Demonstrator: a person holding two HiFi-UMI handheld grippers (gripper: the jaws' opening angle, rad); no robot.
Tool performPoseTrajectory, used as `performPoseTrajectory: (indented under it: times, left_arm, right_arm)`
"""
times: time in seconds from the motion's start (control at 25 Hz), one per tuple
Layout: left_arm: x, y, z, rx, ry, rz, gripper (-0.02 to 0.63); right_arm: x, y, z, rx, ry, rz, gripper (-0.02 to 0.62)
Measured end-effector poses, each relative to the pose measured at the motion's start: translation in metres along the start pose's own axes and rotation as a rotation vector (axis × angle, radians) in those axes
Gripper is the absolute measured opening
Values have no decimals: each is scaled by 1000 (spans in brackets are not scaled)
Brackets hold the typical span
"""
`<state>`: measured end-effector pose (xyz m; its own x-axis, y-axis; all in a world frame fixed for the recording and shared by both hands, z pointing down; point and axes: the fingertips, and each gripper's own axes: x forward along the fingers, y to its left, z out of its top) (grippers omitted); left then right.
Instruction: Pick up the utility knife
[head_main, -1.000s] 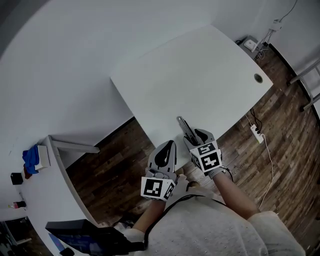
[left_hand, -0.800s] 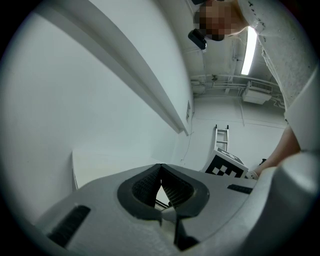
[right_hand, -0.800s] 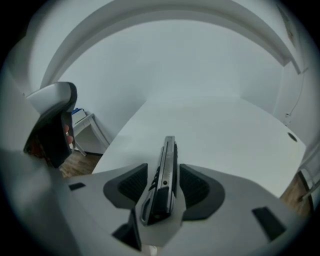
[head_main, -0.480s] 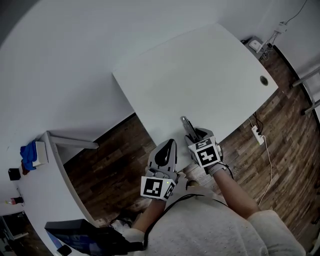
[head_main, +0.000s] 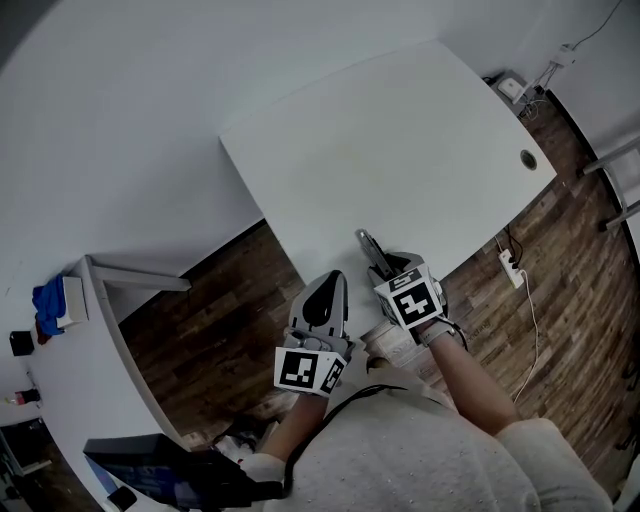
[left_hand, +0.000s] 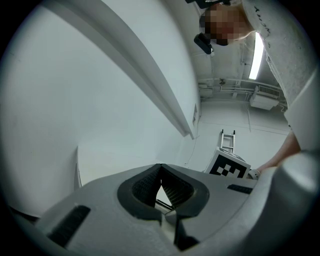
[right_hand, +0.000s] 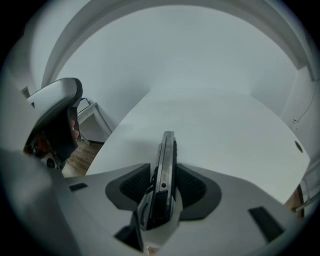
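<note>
The slim, dark grey metal-bodied utility knife (right_hand: 167, 150) stands on its narrow edge on the white table (right_hand: 215, 115), between the jaws of the right gripper (right_hand: 163, 182). These jaws are closing on it, and the ribbed pads look to be already against both flat flanks of the handle.

The knife should handle as a stiff, fairly light and compact thing. Its smooth sides could slip or let it pivot if it is pinched near one end. The handle's middle to rear is the place to hold it, across the flat flanks, as the jaws now sit. The blade end points away and should stay clear of the pads.

The head view shows what the gripper views do not. The utility knife (head_main: 370, 250) lies close to the near edge of the table (head_main: 400, 130), with its front end reaching out past the right gripper (head_main: 388, 270), while the left gripper (head_main: 332, 280) hangs just beside it off that edge.

Only the right gripper view shows how the pads meet the handle. Only the left gripper view shows the jaws of the left gripper (left_hand: 161, 167), which are closed tip to tip with nothing between them.
</note>
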<state>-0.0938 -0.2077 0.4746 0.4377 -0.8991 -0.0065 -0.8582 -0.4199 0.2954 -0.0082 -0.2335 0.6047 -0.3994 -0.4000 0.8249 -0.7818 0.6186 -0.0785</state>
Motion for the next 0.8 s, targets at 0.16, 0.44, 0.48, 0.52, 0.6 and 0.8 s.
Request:
performPoseTrajectory:
  times: [0.16,0.44,0.48,0.52,0.6,0.8]
  left_arm:
    - [-1,0,-1,-1,2,3,8]
    - [-2,3,-4,-2,5,19,8]
    - [-2,3,-4,-2,6,21,8]
    - [-2,3,-4,-1,6,22,8]
    - [-2,3,-4,-1,7,23,8]
    - [-3,2,-4,4,11,20,8]
  right_arm:
    - [0,6,6,-68,-1,-2,156]
    - [-1,7,7,-89,-37,4,146]
    - [-1,8,7,-85,-41,7,144]
    - [-1,9,7,-74,-46,11,144]
    - [-3,10,7,-54,-56,17,144]
    - [-7,9,9,-43,-76,14,141]
